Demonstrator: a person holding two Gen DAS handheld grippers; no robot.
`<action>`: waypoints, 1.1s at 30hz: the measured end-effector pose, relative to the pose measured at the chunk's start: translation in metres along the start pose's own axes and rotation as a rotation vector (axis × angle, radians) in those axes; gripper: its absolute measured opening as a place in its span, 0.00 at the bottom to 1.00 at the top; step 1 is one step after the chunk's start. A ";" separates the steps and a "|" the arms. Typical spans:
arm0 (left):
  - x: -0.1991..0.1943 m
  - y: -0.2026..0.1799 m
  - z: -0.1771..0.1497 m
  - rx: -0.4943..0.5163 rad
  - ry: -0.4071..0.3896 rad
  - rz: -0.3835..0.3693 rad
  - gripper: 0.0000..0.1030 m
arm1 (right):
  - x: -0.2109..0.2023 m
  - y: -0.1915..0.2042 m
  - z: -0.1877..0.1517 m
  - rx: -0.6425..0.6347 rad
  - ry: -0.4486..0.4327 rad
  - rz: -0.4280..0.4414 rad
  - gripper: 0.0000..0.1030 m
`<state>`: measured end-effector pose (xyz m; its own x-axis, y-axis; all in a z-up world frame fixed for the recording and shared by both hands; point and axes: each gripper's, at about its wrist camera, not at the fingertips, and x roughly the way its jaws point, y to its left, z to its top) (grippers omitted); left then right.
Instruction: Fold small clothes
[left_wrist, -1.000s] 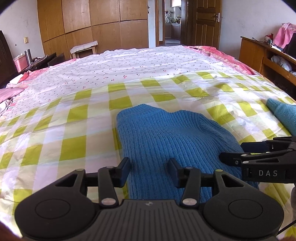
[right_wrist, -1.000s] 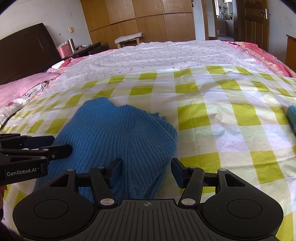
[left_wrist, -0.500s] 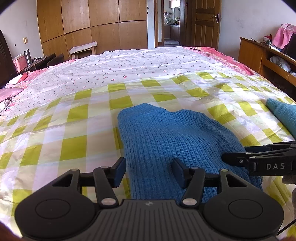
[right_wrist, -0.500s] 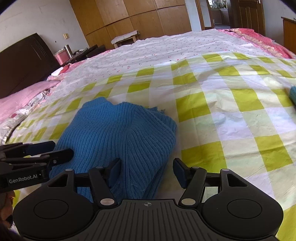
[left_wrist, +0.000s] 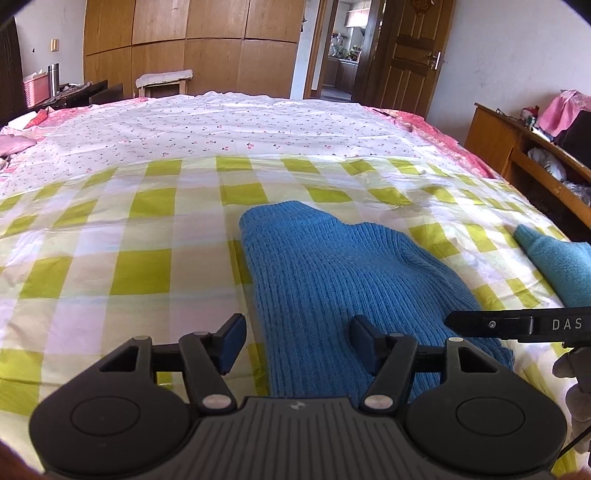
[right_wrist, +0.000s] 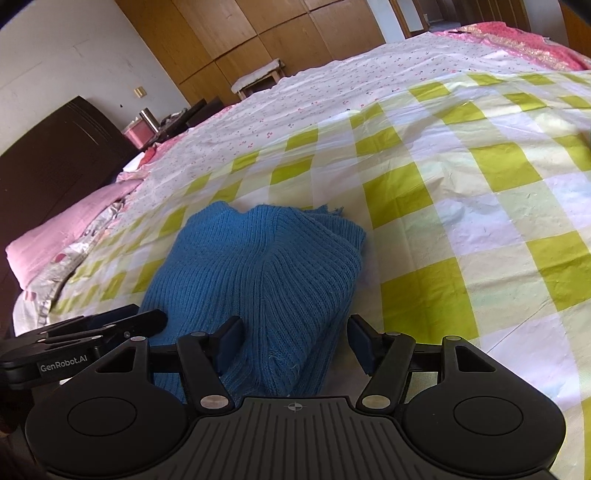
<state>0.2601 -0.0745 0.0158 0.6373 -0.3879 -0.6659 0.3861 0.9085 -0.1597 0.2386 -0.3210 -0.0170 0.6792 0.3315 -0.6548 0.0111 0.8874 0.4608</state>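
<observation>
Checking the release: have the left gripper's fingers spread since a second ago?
Yes. The left gripper is opening: its left finger now stands off the blue sweater's edge, over the checked sheet.

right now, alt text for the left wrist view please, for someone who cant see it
A folded blue knit sweater lies on a bed with a green-and-white checked cover, just ahead of the left gripper, whose jaws are opening over its near edge without pressing it. The right gripper reaches in from the right, beside a teal cloth.
</observation>
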 end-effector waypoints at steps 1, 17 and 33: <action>0.001 0.001 0.000 -0.013 0.001 -0.012 0.65 | 0.001 -0.001 0.000 0.008 0.003 0.003 0.62; 0.012 0.014 -0.007 -0.097 0.038 -0.161 0.66 | 0.014 -0.005 -0.003 0.100 0.047 0.091 0.69; -0.043 -0.003 -0.044 -0.040 0.033 -0.175 0.61 | -0.007 0.025 -0.033 0.024 0.113 0.174 0.41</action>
<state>0.2026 -0.0541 0.0129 0.5402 -0.5356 -0.6491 0.4617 0.8335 -0.3036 0.2103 -0.2904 -0.0208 0.5860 0.5143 -0.6261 -0.0810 0.8060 0.5863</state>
